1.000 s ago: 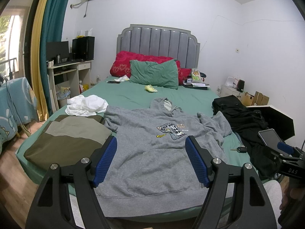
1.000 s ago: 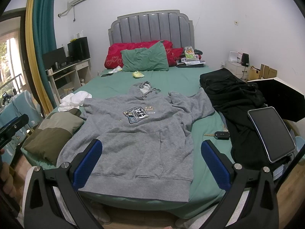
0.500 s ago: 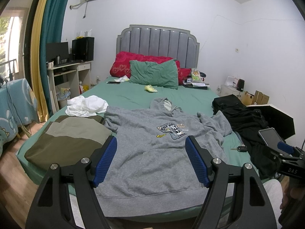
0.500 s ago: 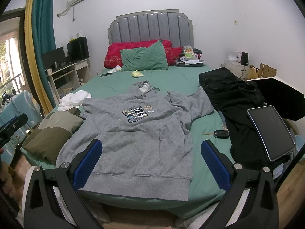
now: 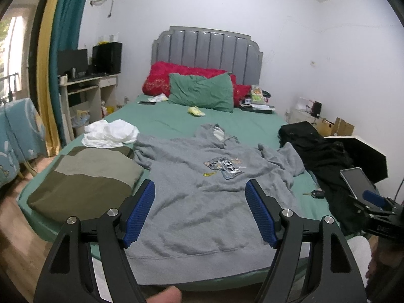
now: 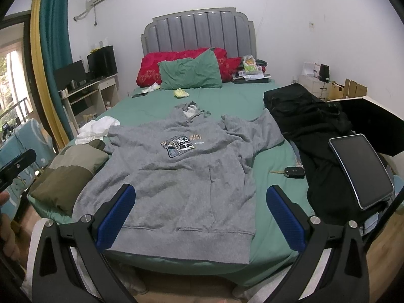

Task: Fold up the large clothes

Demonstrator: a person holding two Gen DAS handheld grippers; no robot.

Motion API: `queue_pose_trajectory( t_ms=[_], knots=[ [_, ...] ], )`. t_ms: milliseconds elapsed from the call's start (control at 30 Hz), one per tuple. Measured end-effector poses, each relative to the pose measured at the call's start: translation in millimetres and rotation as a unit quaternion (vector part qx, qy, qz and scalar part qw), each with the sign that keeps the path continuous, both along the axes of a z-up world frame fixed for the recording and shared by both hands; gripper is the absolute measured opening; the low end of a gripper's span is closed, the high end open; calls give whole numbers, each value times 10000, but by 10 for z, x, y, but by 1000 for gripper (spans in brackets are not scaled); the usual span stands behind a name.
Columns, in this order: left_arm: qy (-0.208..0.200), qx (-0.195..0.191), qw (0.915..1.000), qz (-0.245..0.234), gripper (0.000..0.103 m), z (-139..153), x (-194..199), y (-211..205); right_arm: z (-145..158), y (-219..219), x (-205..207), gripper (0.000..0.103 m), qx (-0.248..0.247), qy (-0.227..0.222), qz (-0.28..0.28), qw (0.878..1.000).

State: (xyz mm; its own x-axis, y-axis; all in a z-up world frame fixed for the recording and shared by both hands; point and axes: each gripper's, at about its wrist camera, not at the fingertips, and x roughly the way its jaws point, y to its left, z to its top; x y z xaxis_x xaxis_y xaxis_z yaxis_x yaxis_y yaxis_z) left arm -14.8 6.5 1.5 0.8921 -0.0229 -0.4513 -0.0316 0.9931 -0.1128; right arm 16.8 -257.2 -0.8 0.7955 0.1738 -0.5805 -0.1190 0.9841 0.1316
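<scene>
While both tools hang above the foot of the bed, nothing is gripped. L to R across the green sheet: a folded olive garment sits at the left edge w/ a crumpled white cloth just behind it; the grey hoodie lies spread flat, front up, in the middle, hood toward the headboard, hem at the near edge, its left sleeve touching the olive piece; a car key rests on the sheet just right of the hoodie; a black clothes pile runs along the right side w/ a tablet lying on its near end. Left gripper has jaws spread wide, empty, over the hoodie's lower half. Right gripper also gapes wide, empty, blue pads framing the hem.
</scene>
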Motion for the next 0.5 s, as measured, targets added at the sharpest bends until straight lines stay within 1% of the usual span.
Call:
queue_pose_trajectory(
  t_ms=[167,267,400,500],
  knots=[
    [126,99,9998,-68,77,-84,194,-27,-61,-20,185,102,-67,128,9,9999],
    [378,207,9990,-136,77,-179,486,-76,-119,-47,370,102,-136,205,-13,9997],
    [488,235,9982,-267,77,-302,887,-94,-277,-107,738,102,-478,246,31,9985],
    [571,217,9975,-347,77,-388,1274,-111,-433,-302,1105,102,-538,366,-99,9978]
  ],
)
